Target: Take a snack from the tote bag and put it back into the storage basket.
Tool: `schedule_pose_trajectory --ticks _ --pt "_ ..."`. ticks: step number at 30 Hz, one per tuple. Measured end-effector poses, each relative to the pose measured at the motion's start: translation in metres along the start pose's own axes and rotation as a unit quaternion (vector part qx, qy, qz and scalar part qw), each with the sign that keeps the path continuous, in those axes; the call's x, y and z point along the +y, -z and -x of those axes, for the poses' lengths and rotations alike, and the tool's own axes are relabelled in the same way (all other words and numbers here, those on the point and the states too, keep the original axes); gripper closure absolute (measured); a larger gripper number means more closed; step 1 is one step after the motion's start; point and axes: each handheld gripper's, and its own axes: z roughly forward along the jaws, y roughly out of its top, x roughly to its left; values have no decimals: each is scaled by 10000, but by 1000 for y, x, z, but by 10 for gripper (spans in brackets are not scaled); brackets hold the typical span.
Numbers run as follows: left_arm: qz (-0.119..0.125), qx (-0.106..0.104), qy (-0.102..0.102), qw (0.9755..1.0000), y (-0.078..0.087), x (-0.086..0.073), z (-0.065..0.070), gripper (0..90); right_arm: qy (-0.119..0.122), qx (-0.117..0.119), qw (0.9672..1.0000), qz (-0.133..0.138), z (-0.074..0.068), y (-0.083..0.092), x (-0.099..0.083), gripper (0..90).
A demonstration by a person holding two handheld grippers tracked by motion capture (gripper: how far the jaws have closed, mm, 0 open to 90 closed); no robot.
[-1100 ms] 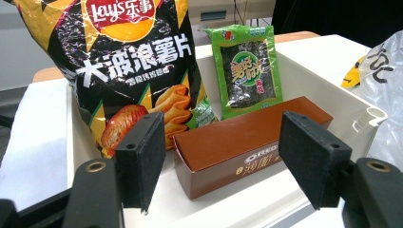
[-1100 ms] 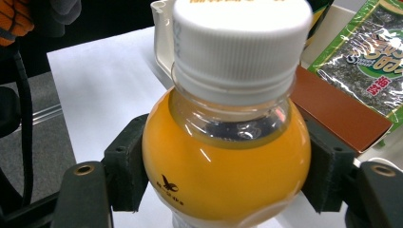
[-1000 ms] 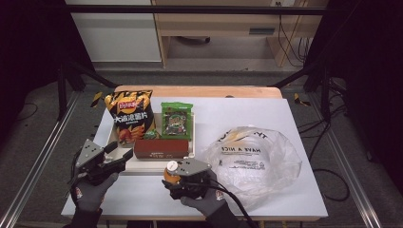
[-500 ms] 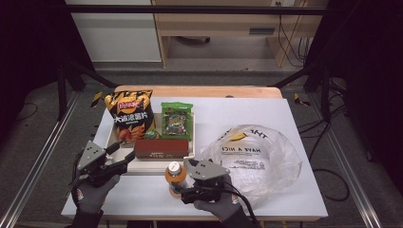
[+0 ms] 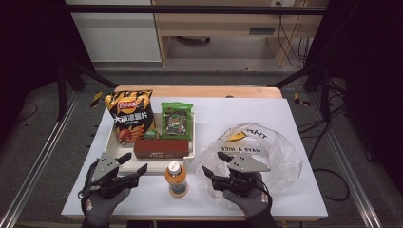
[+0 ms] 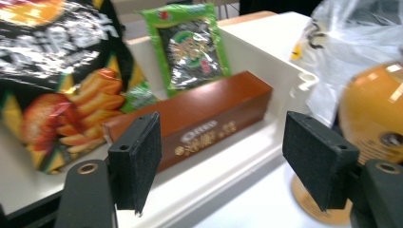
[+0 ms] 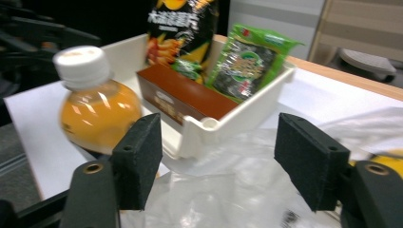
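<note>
A white rectangular tabletop (image 5: 285, 114) with a pale wooden far edge stands on grey carpet (image 5: 43, 128). Beyond it stand a white cabinet (image 5: 114, 33) at far left and a light wooden desk (image 5: 223, 26) at far right.

One orange juice bottle (image 5: 177, 178) with a white cap, upright on the white surface (image 5: 294, 114). One white tray (image 5: 191, 154), holding three packaged snacks: one black-and-orange chip bag (image 5: 129, 115), one green seaweed snack packet (image 5: 177, 120), one brown biscuit box (image 5: 160, 148). One clear plastic bag (image 5: 268, 147) with printed lettering. Two handheld grippers: one left gripper (image 5: 130, 168), one right gripper (image 5: 214, 166), each with two black jaws.
</note>
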Motion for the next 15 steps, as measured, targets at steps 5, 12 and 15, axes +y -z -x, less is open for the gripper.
schedule_pose_trajectory --ticks 5,12,15 --pt "-63 -159 -66 9998 -2 -5 10 275 -41 -197 9998 -95 11 2 -5 350" --pt "-53 -284 -120 9995 -1 -10 20 260 -93 -371 9991 -168 21 3 -9 338" --pt "-33 -328 -157 9993 0 -12 25 254 -145 -418 9988 -205 26 4 -12 333"
